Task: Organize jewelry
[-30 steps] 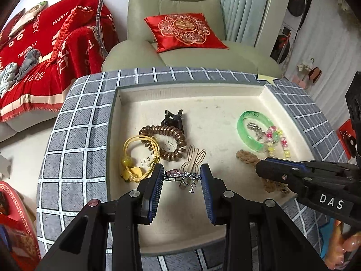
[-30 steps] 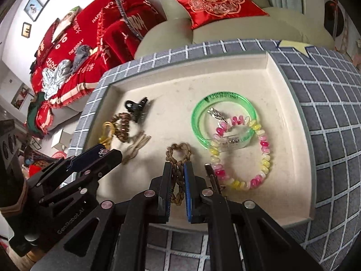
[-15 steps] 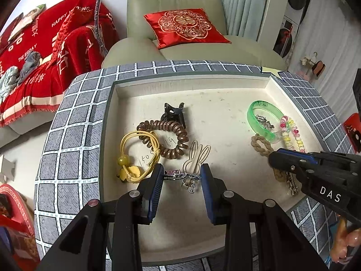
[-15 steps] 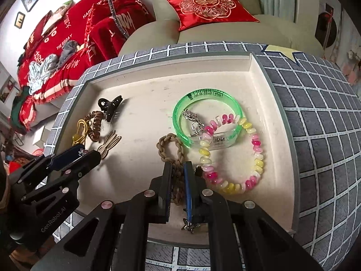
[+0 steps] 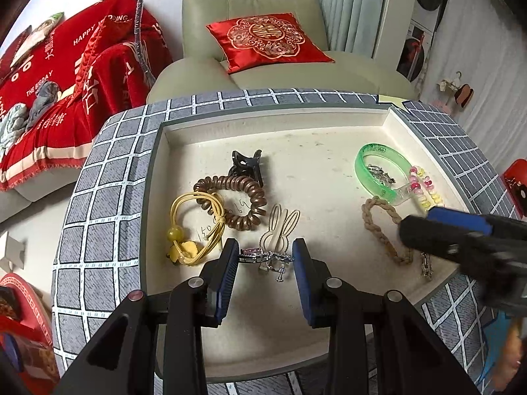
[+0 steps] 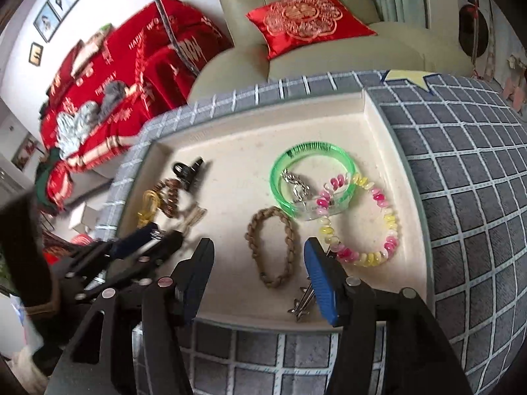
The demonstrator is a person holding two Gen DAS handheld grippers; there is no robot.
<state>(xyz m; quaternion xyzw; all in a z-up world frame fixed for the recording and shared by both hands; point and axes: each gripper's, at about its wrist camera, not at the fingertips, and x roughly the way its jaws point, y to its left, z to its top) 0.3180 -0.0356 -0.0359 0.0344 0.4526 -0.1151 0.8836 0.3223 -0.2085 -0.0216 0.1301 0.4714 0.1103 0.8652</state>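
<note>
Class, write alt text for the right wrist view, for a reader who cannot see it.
An open right claw hovers over a braided brown bracelet lying in a cream tray. To its right, a pink and yellow bead bracelet overlaps a green bangle; hair ties sit far left.

Bright daylight; fisheye edge warping; right view motion-blurred.

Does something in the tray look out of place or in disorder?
Yes. The pink-and-yellow bead bracelet overlaps the green bangle, with a silver chain inside the bangle. They look piled, not sorted.
</note>
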